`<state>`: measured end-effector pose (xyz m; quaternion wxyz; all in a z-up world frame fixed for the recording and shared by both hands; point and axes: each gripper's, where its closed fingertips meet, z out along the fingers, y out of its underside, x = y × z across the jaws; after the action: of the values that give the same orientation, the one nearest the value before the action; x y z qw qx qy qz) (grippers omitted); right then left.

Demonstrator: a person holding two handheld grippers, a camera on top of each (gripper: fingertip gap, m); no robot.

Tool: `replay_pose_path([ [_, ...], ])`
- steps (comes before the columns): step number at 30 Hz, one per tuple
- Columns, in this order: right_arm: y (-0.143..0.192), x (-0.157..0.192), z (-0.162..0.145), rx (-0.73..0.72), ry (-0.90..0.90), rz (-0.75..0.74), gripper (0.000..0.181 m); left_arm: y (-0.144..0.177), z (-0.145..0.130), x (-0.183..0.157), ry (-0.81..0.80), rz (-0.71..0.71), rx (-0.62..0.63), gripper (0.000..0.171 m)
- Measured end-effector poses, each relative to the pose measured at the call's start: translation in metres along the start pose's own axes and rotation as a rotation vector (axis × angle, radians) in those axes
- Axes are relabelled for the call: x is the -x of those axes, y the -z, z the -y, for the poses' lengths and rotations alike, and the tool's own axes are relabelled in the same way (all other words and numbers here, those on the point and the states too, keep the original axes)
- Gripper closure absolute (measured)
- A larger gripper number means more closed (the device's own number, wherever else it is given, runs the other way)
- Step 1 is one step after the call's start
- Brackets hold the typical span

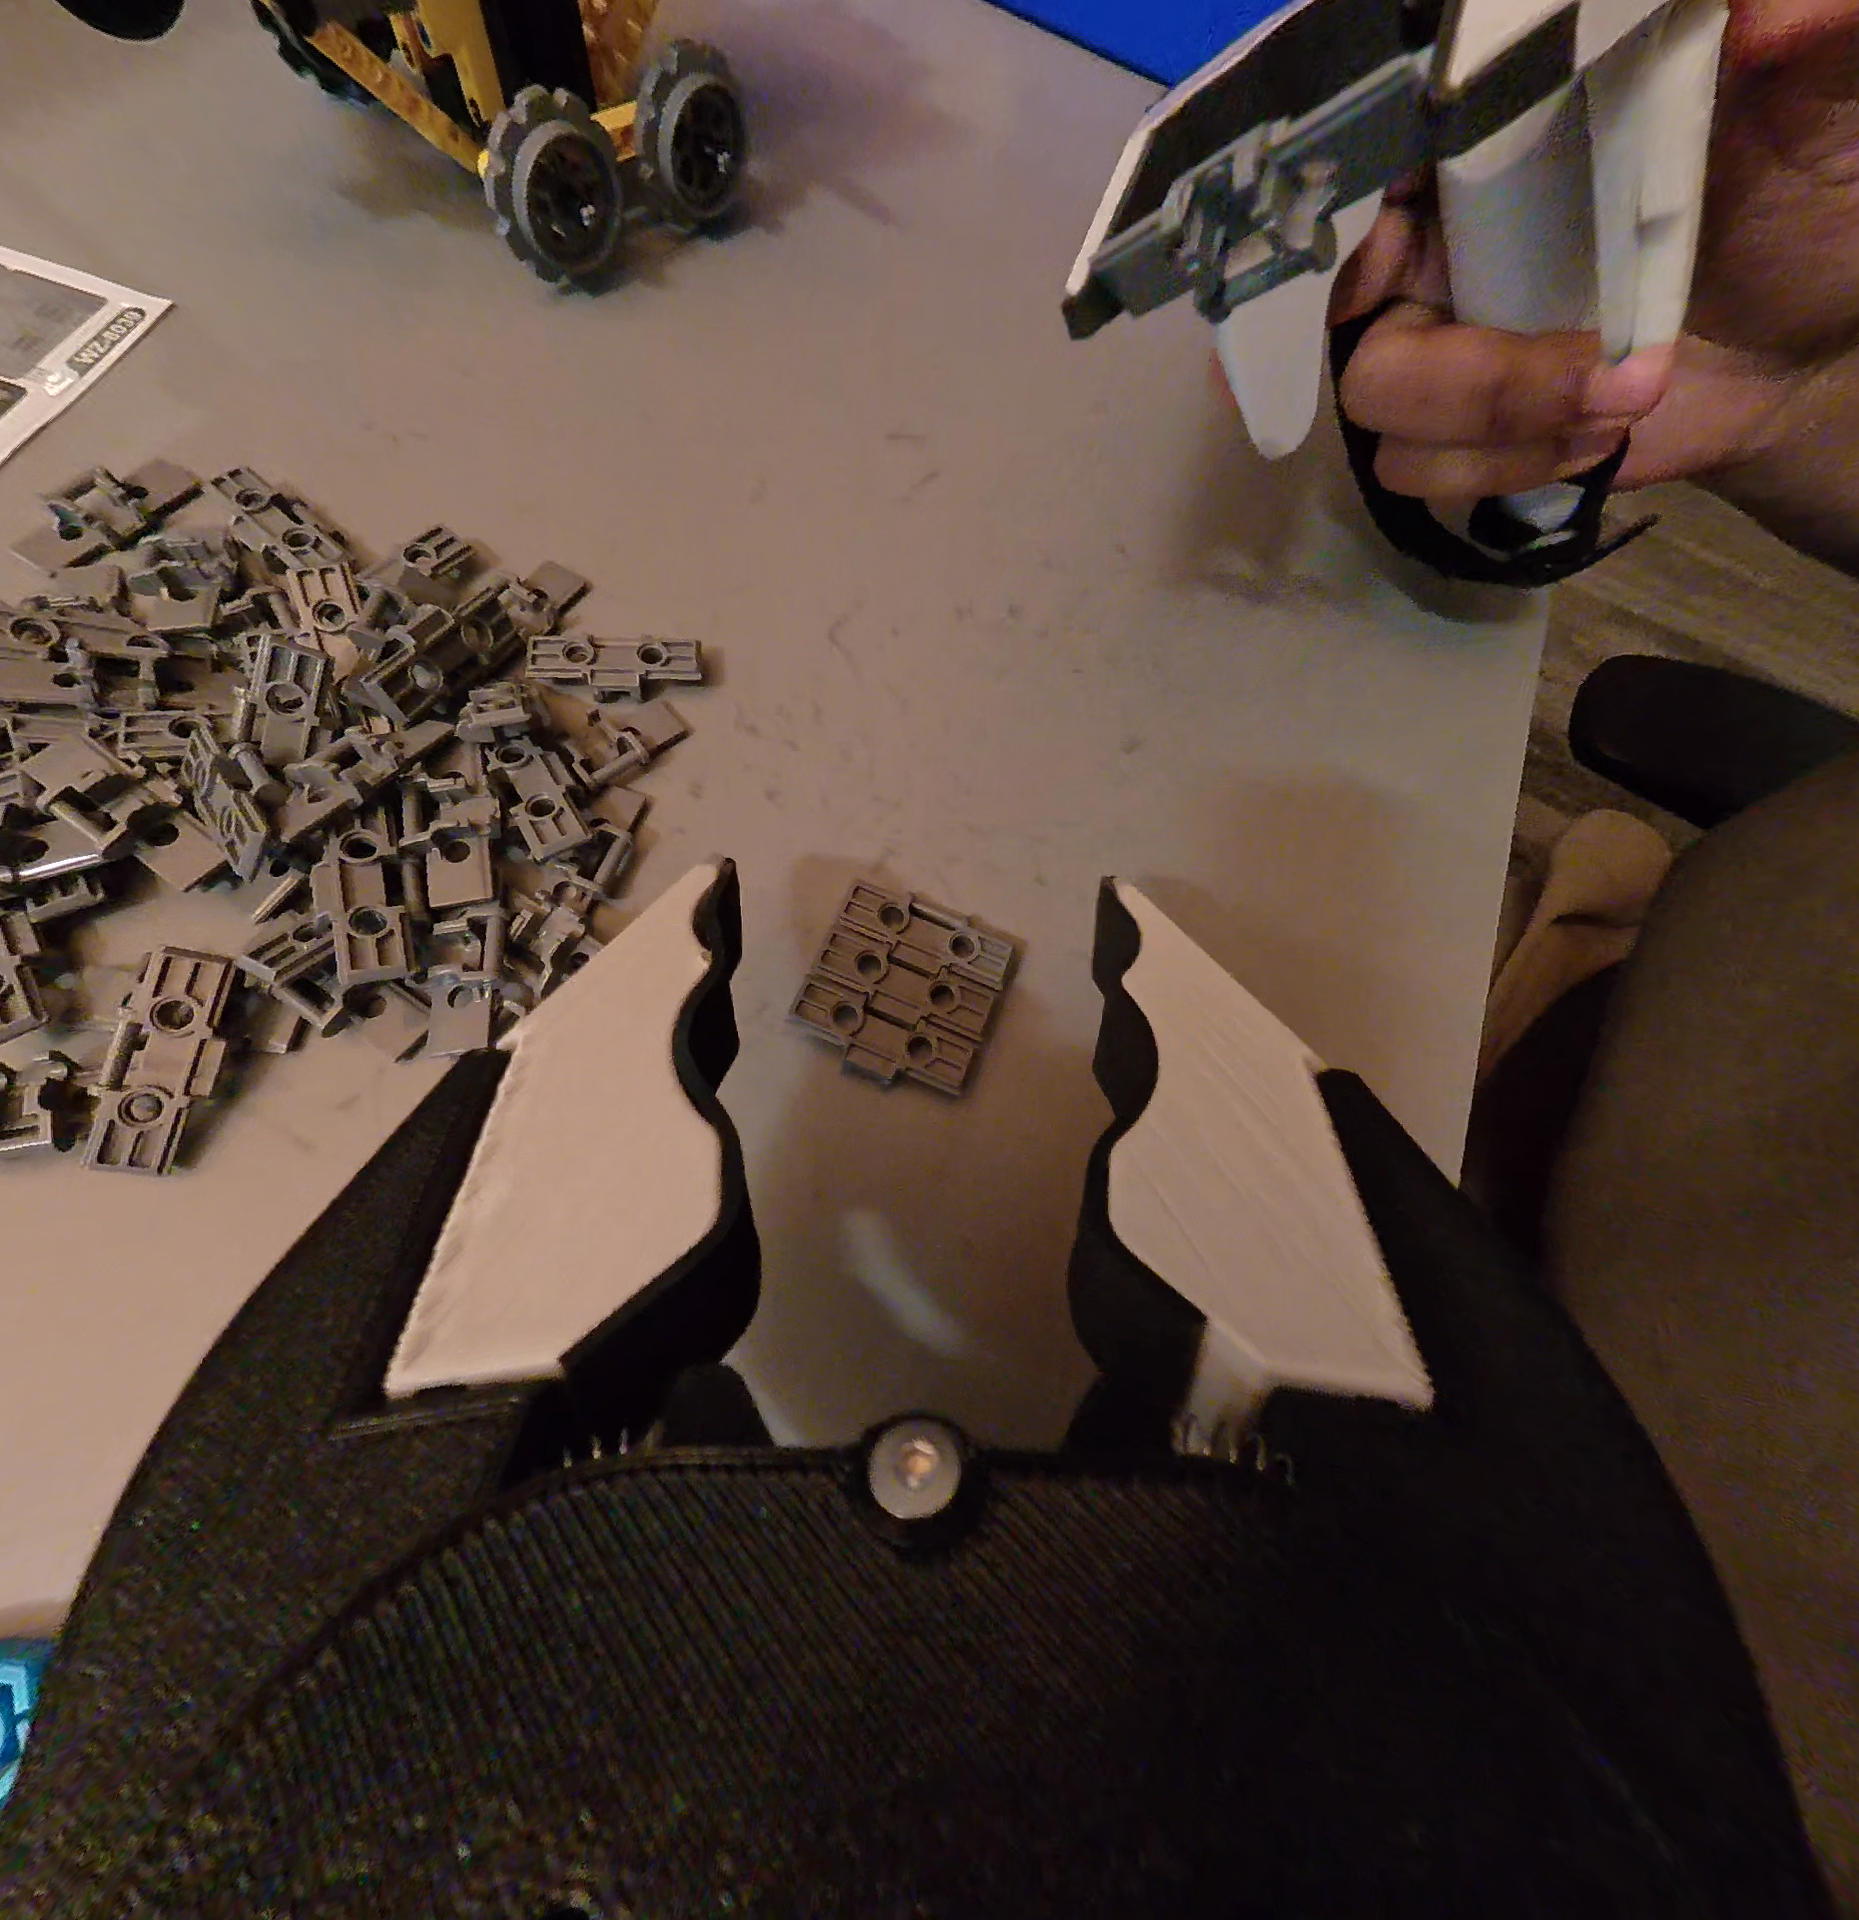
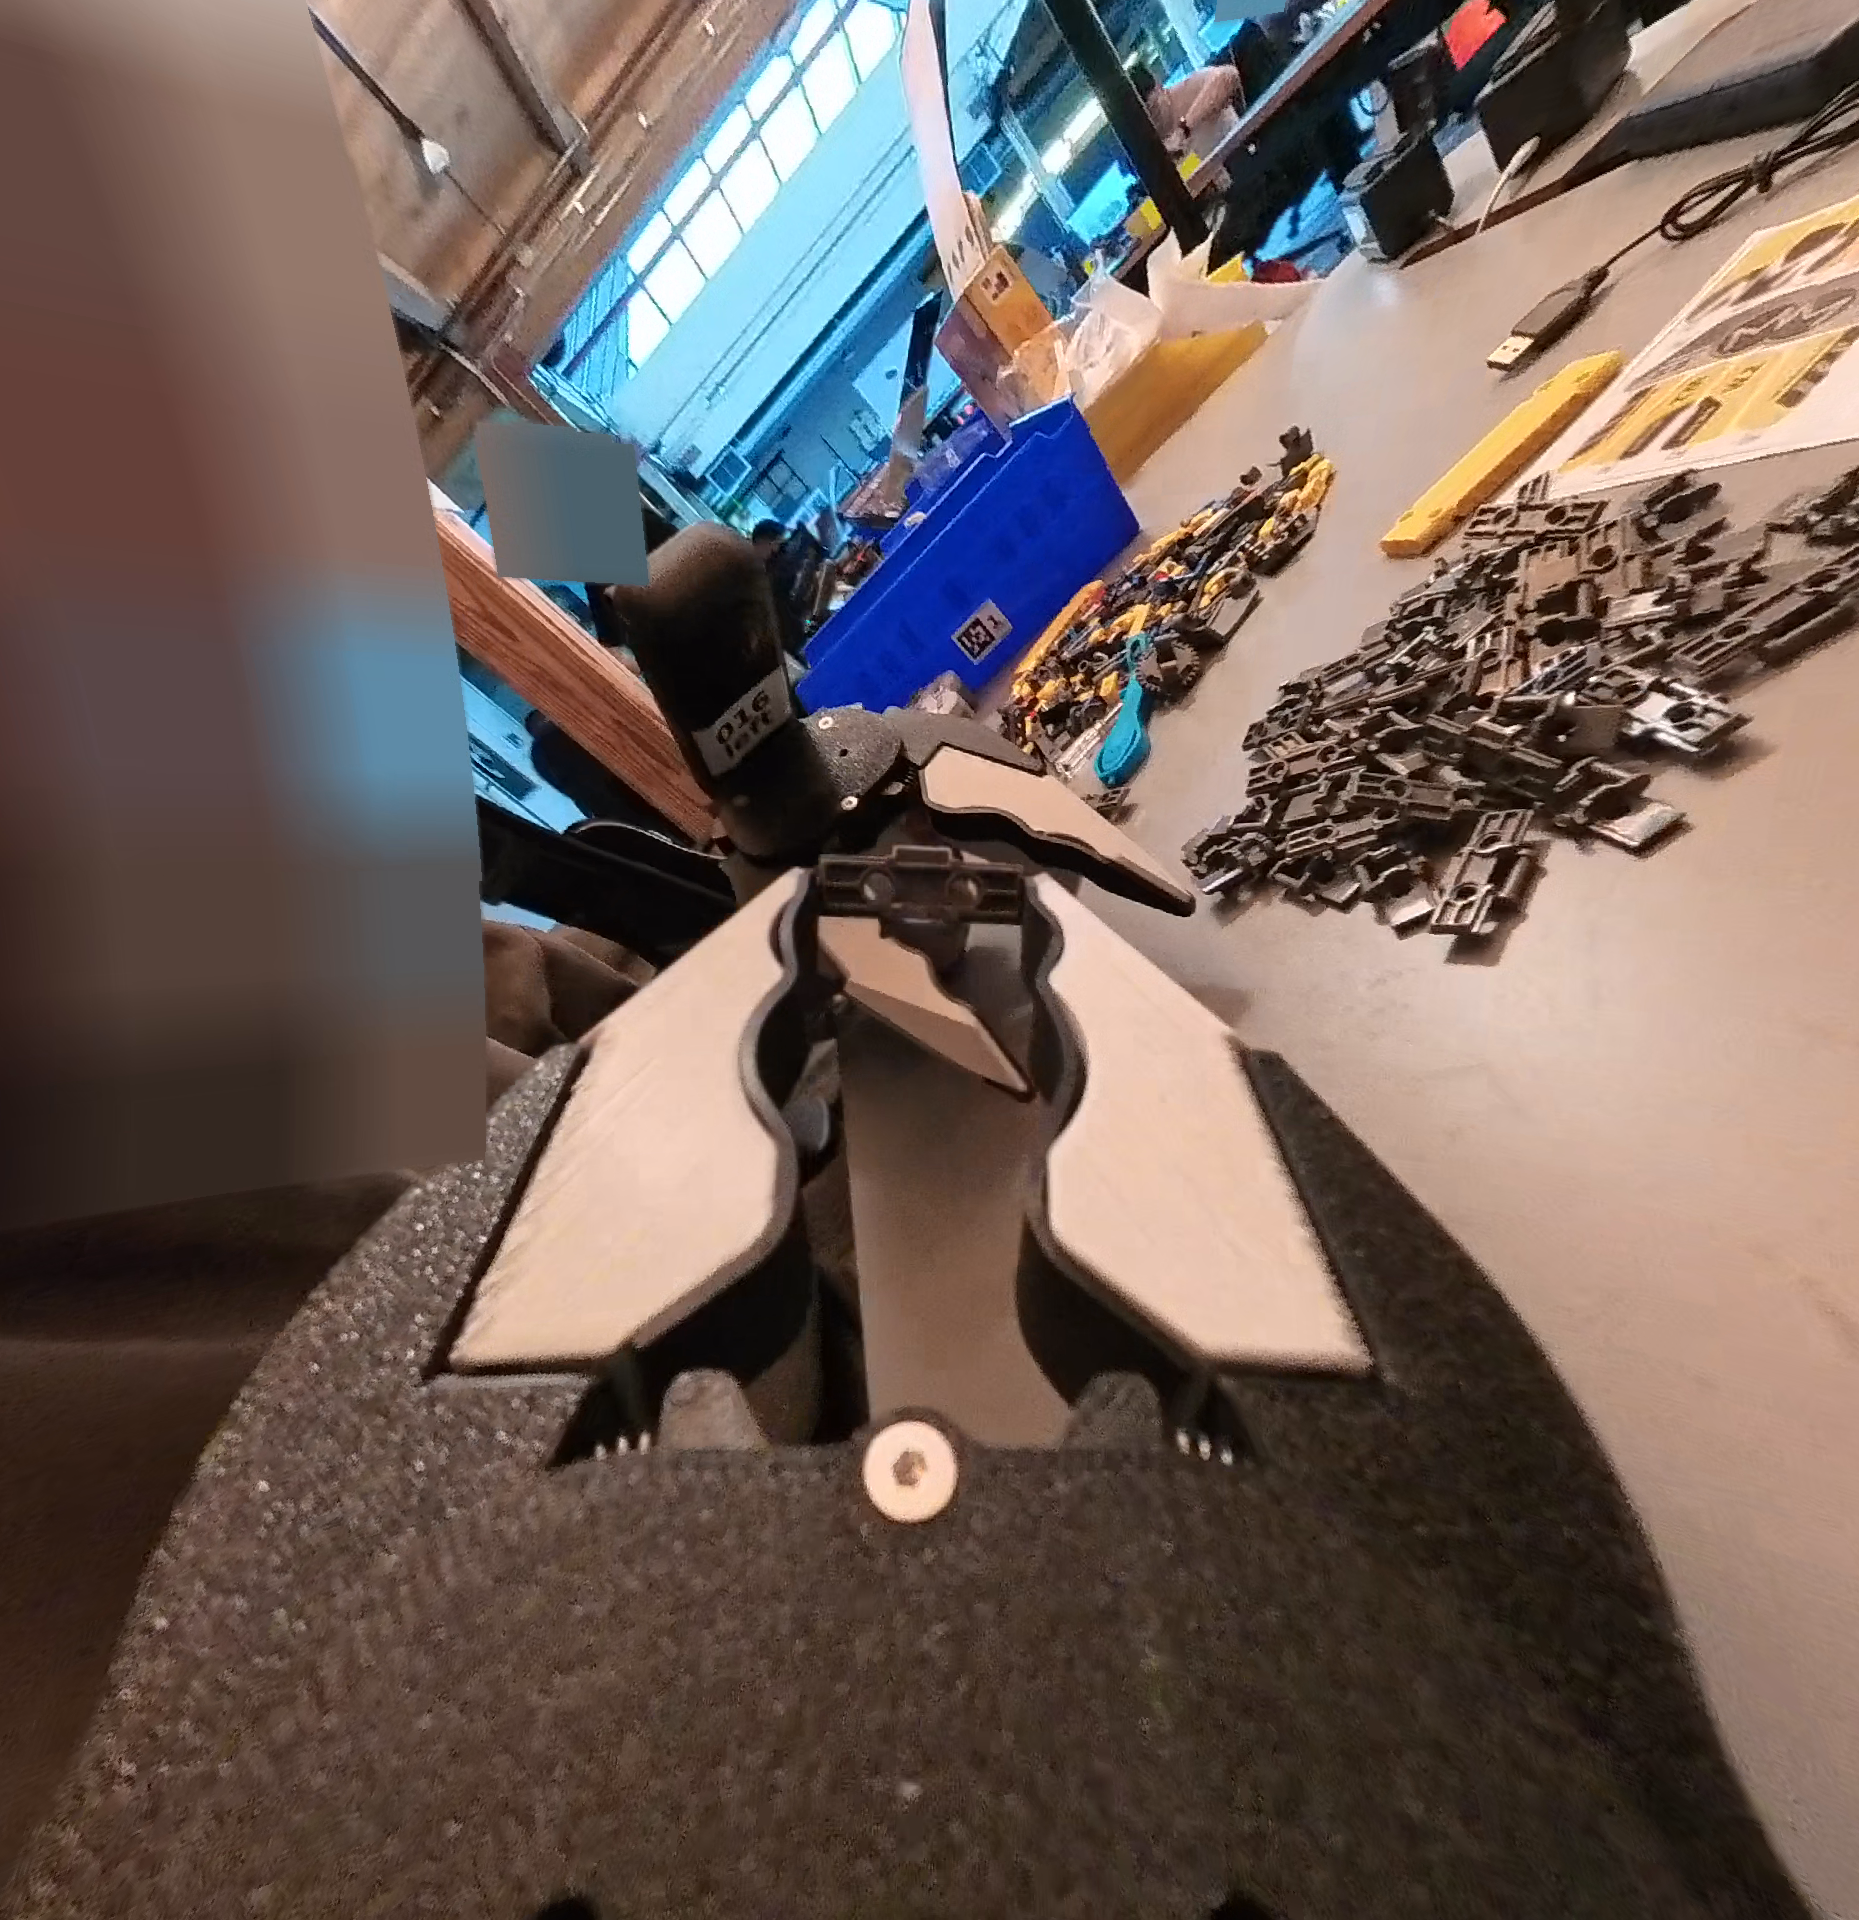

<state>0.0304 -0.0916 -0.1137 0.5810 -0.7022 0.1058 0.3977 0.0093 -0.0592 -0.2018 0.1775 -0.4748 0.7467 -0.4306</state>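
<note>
We hold a single grey plastic track link (image 2: pixel 917 883) pinched at the very tips of our right gripper (image 2: pixel 920 902), raised above the grey table (image 1: pixel 904 540); so shallow a grip may let it twist or drop. Our left gripper (image 1: pixel 914 914) hangs spread over a joined grey strip of links (image 1: pixel 904 983), beside the loose grey link pile (image 1: pixel 281 790).

Blue bin (image 2: pixel 966 582) (far side), yellow bar (image 2: pixel 1496 452).
</note>
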Motion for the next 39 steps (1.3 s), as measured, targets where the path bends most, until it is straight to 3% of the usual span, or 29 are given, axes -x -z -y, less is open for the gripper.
replay_pose_path([
  [6,-0.004,-0.005,-0.006,0.059,0.040,-0.025,0.143,0.000,-0.003,-0.004,-0.010,-0.024,0.015,0.106],
  [11,-0.009,-0.056,-0.047,0.404,0.361,-0.313,0.143,-0.001,-0.011,-0.003,-0.032,-0.020,0.061,0.107],
  [19,-0.027,-0.070,-0.075,0.716,0.792,-0.282,0.143,-0.003,-0.020,-0.005,-0.099,-0.015,0.119,0.118],
  [28,-0.037,-0.068,-0.083,0.811,0.900,-0.141,0.143,-0.003,-0.019,-0.004,-0.066,-0.036,0.115,0.133],
  [39,-0.038,-0.066,-0.086,0.833,0.902,-0.119,0.142,-0.002,-0.019,-0.005,-0.085,-0.027,0.112,0.129],
])
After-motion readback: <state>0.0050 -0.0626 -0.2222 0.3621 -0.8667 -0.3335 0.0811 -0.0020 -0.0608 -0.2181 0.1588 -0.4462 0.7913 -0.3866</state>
